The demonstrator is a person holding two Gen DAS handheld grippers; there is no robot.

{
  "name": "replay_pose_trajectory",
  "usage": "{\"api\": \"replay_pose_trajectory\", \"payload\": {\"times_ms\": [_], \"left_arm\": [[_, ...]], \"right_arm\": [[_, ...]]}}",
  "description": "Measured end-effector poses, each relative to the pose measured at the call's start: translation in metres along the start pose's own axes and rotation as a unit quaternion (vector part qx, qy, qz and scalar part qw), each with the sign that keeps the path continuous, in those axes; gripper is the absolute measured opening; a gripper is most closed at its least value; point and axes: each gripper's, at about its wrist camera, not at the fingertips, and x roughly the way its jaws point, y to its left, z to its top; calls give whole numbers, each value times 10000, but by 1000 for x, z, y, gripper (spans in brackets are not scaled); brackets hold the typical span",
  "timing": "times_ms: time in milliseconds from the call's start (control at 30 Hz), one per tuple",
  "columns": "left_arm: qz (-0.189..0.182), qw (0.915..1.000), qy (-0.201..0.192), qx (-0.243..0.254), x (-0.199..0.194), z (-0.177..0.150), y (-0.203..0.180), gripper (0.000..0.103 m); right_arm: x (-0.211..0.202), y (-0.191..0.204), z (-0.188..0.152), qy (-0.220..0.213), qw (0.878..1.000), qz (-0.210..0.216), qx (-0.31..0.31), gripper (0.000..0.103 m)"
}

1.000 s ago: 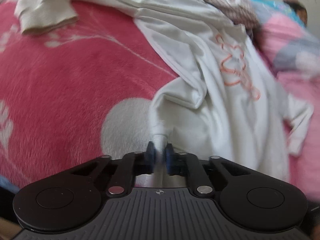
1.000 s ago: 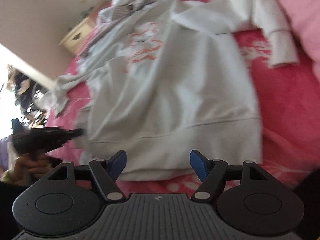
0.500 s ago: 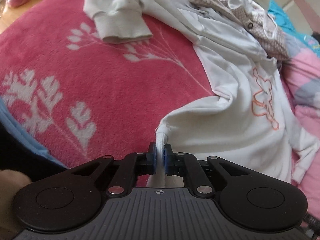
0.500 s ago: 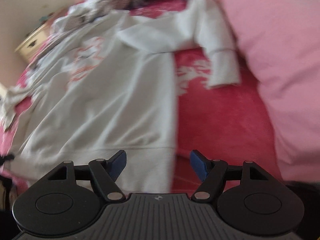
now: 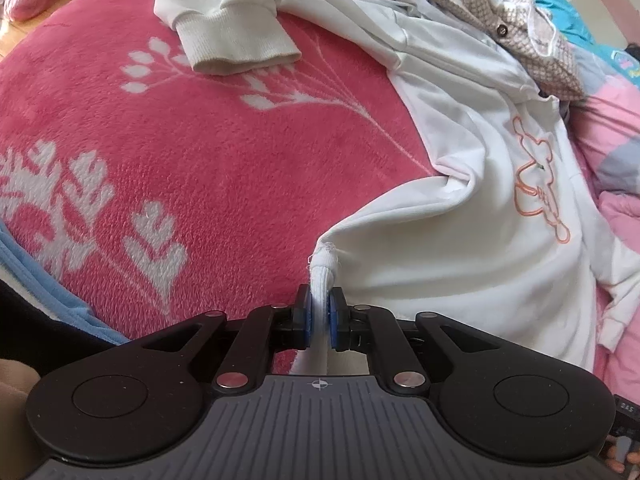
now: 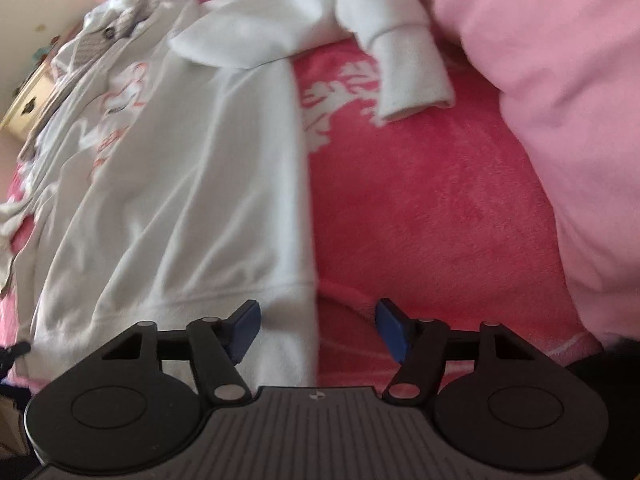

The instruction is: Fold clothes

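Note:
A white sweatshirt (image 5: 492, 248) with an orange outline print lies spread on a red blanket (image 5: 192, 168) with white leaf patterns. My left gripper (image 5: 319, 312) is shut on the sweatshirt's hem corner, which sticks up bunched between the blue pads. One sleeve cuff (image 5: 236, 46) rests at the far left. In the right wrist view the same sweatshirt (image 6: 188, 200) lies lengthwise. My right gripper (image 6: 318, 322) hangs over its other hem corner with jaws closing; the corner lies between the pads, which do not press on it. The other cuff (image 6: 412, 76) lies farther up.
A checked beige garment (image 5: 492, 20) lies over the sweatshirt's collar. A pink quilt (image 6: 552, 100) bulks along the right side. A blue cloth edge (image 5: 44, 292) and a dark sleeve sit at the lower left. A cream cabinet (image 6: 28, 108) stands beyond the bed.
The left gripper drew the hem corner back, exposing more red blanket. The right gripper swung right and down along the hem to its other corner, and its jaws narrowed.

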Motion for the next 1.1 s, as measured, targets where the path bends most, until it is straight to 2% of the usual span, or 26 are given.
{"api": "replay_pose_trajectory", "payload": {"times_ms": [167,200,267,300,333,400,433,467,533,633,700,767,833,900,933,967,1000,1067,1100], "left_arm": [[22,10000,10,3,2,0,0,7],[19,10000,7,10,2,0,0,7],[18,10000,-3,1,3,0,0,7],[14,10000,-19,8,3,-1,0,7],[10,10000,-42,24,2,-2,-1,7],[-14,10000,-86,44,0,-4,-1,6],[-70,9999,-101,20,-3,-4,-1,6],[-156,9998,-110,-31,-6,-5,0,6],[-572,9976,-60,-379,-13,-1,4,6],[-1441,9837,-2,-1074,-21,26,8,5],[-1962,9711,-213,-1345,-30,66,-5,5],[-2432,9587,-683,-1310,-56,109,-29,5],[-2891,9415,-1382,-1044,-110,142,-54,5],[-3098,9255,-2090,-622,-167,149,-69,4],[-3141,9175,-2406,-411,-193,149,-74,4],[-3063,9156,-2598,-221,-210,142,-76,4],[-2978,9169,-2657,-93,-220,133,-75,4],[-2718,9281,-2543,36,-221,108,-70,4],[-2533,9368,-2415,48,-212,92,-65,4]], "right_arm": [[5,2,-7,114,9996,239,52,58],[10,1,-7,191,9992,315,120,53],[12,0,-9,322,9982,482,180,34],[11,0,-11,360,9975,584,183,14],[8,-2,-12,398,9961,744,238,8],[-4,-10,-13,351,9924,1103,426,7],[-12,-15,-12,265,9875,1437,593,7],[-20,-20,-9,179,9802,1803,802,7],[-31,-27,9,-9,9587,2567,1227,7],[-49,-8,72,-440,9431,3054,1241,7],[-78,14,121,-991,9301,3379,1048,7],[-135,37,156,-1801,9054,3791,641,7],[-194,47,166,-2527,8796,4024,208,7],[-231,46,159,-2951,8690,3970,-91,7],[-239,41,151,-2997,8687,3941,-157,7],[-240,35,142,-2922,8727,3910,-148,7],[-236,30,133,-2801,8817,3794,-133,7],[-210,18,112,-2424,9107,3344,-87,7],[-188,8,102,-2058,9267,3142,95,7]]}}
